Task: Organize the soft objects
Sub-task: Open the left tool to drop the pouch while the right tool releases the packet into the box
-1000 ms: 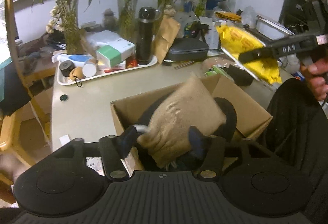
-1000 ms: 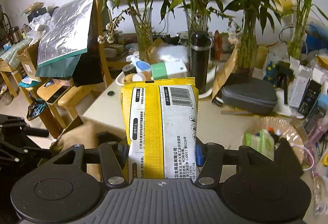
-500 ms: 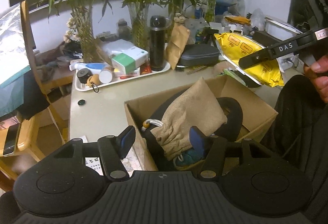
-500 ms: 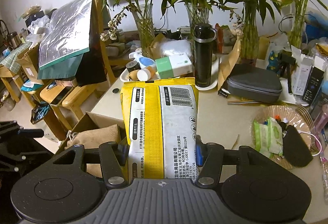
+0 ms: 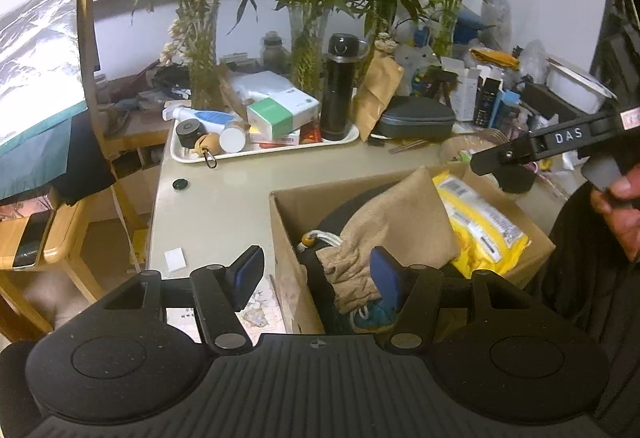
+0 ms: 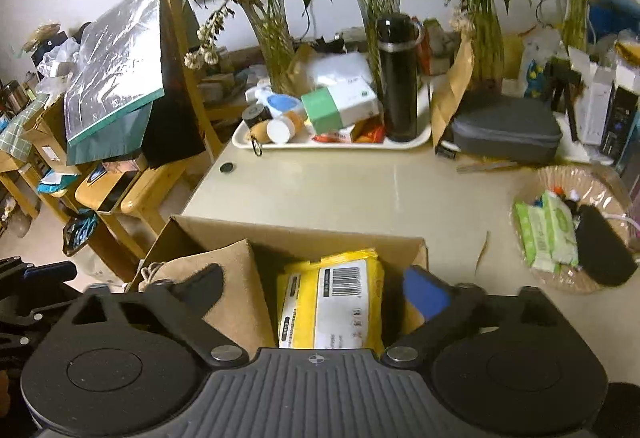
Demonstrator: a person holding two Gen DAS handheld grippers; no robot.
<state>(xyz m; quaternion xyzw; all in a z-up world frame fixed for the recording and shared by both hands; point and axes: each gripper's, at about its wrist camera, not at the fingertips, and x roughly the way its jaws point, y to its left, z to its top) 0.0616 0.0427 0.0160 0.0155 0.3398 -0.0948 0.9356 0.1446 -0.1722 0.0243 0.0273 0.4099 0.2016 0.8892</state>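
A cardboard box (image 5: 282, 238) stands on the beige table. In it lie a tan drawstring pouch (image 5: 390, 230) on a black cushion, and a yellow packet (image 5: 480, 222) at the right. My left gripper (image 5: 318, 270) is open and empty above the box's near left corner. In the right wrist view my right gripper (image 6: 316, 290) is open and empty just above the yellow packet (image 6: 332, 302), with the pouch (image 6: 224, 278) to its left inside the box (image 6: 296, 234).
A white tray (image 6: 332, 143) with a black flask (image 6: 398, 77), boxes and bottles stands at the back. A grey case (image 6: 506, 129) and a wicker basket (image 6: 560, 282) of wipes are at the right. Wooden chairs (image 5: 52, 238) stand left of the table.
My left gripper let go of the pouch and drew back. My right gripper lowered the yellow packet into the box, opened, and released it.
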